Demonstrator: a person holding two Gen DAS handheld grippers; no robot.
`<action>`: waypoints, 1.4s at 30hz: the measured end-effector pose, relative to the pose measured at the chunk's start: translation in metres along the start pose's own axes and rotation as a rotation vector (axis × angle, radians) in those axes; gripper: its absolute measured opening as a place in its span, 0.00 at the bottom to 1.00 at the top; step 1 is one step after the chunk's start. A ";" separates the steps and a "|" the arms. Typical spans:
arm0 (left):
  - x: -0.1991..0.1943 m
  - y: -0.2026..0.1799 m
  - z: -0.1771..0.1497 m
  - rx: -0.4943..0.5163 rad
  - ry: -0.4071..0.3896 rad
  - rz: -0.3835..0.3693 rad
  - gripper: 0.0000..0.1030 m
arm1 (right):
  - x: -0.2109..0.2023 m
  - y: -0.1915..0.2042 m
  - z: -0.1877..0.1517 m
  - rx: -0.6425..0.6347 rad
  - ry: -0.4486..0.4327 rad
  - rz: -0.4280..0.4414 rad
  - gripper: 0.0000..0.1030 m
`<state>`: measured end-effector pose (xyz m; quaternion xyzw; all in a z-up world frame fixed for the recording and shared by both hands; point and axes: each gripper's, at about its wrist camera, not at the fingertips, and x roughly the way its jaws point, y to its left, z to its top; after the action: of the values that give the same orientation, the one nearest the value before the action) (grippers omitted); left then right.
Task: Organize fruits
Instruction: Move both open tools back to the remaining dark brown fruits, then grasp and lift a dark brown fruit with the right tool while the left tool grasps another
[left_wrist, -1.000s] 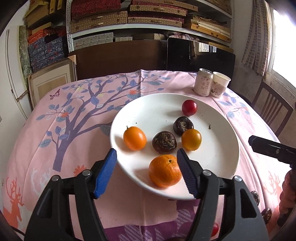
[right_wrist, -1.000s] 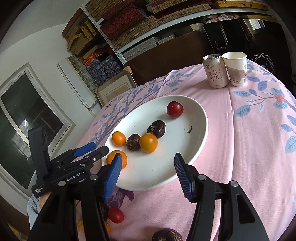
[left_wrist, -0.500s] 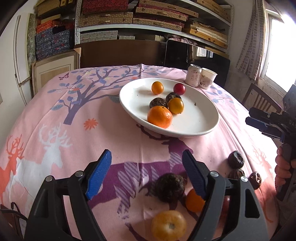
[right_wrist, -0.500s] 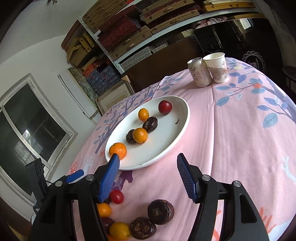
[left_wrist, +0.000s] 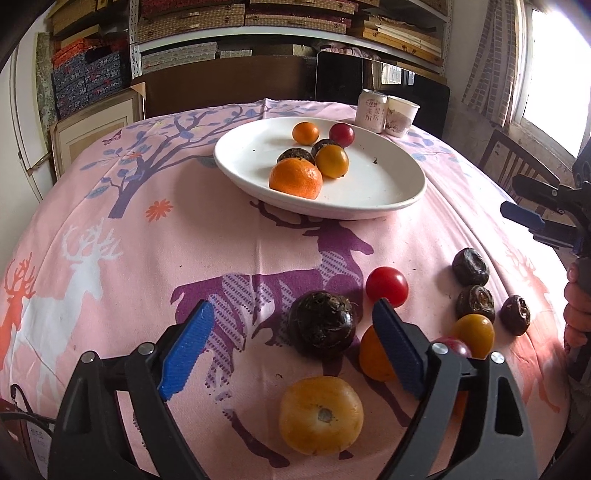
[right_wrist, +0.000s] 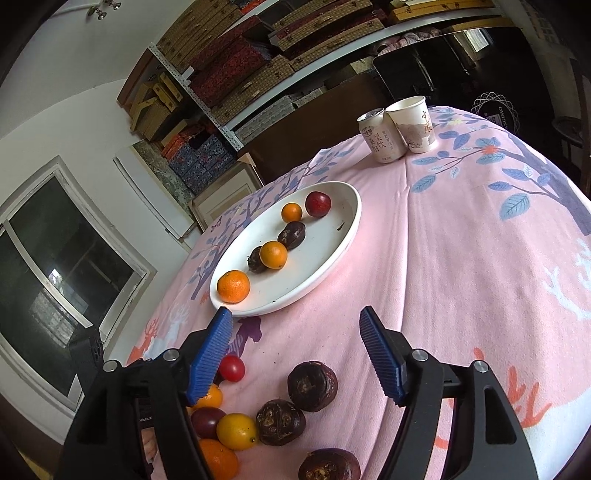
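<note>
L gripper: jaws opening, wide apart, nothing gripped; dark chestnut-like fruit seen between the pads, untouched; pitched down toward the cloth.
R gripper: jaws opening, empty; bare tablecloth between pads; aimed lower-angle toward plate.
Yellow fruit: nearest, well short of plate, on cloth; judged firm-skinned, smooth, apt to roll; to be taken across its widest part.
Dark fruit: just beyond yellow one, plate-side; judged hard, rough, light; good bite for pads.
Red tomato: closer to plate; judged soft, slippery; light squeeze only.
Loose cluster: R of dark fruit, short of plate.
Plate: far; orange at near rim, six pcs already in.
</note>
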<state>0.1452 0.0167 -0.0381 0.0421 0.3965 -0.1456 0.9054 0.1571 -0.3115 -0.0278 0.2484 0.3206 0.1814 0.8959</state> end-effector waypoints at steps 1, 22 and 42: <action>0.002 0.002 0.000 -0.006 0.009 0.024 0.84 | 0.001 0.000 0.000 -0.001 0.002 0.000 0.73; 0.010 0.034 0.006 -0.080 0.025 0.123 0.64 | 0.011 0.016 -0.015 -0.082 0.093 -0.020 0.74; 0.025 0.021 0.008 -0.017 0.077 0.080 0.44 | 0.042 0.036 -0.047 -0.294 0.227 -0.242 0.44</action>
<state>0.1736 0.0297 -0.0514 0.0558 0.4301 -0.1044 0.8950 0.1506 -0.2467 -0.0592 0.0528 0.4169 0.1441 0.8959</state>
